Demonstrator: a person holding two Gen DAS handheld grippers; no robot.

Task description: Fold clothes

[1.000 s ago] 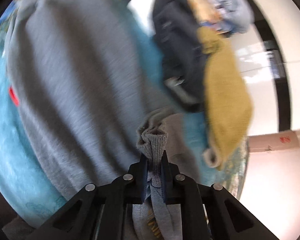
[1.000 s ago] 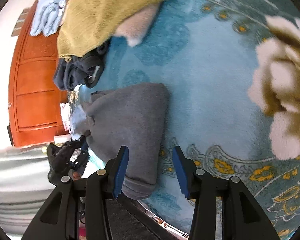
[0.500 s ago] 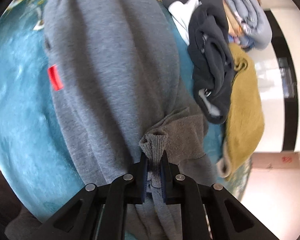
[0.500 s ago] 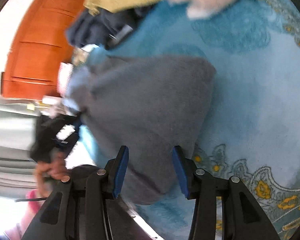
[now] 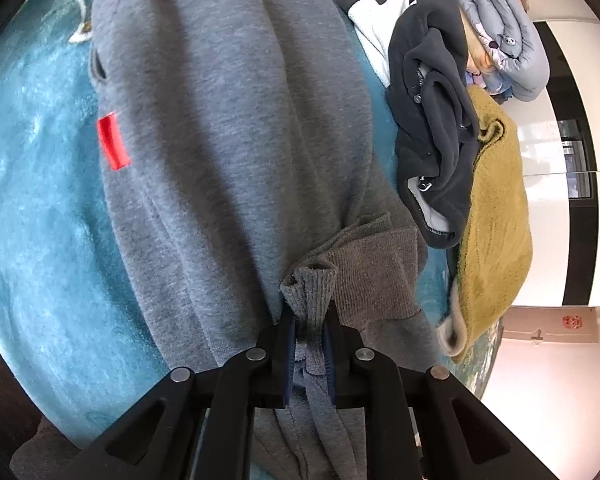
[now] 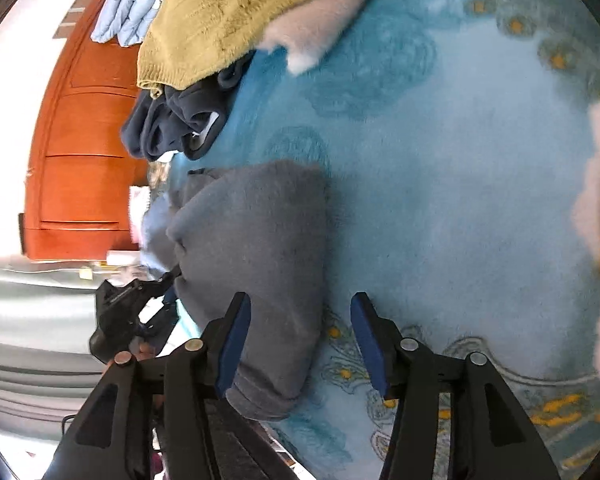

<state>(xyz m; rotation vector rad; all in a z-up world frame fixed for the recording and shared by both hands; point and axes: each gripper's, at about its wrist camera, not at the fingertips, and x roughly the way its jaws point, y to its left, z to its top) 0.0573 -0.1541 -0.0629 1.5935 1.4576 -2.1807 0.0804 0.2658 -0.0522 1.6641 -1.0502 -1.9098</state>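
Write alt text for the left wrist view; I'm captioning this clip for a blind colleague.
The left gripper pinches the ribbed cuff of a grey sweatshirt, its jaws beginning to open, with the garment spread over a teal rug. A red tag marks the sweatshirt's left edge. To the right lie a dark fleece jacket and a mustard sweater.

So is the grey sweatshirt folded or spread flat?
Folded over lengthwise: the grey sweatshirt lies doubled on the blue rug, its ribbed cuff on top.

Grey sweatshirt (image 5: 236,152) with red tag (image 5: 113,141) lies bunched on turquoise carpet (image 5: 32,240).
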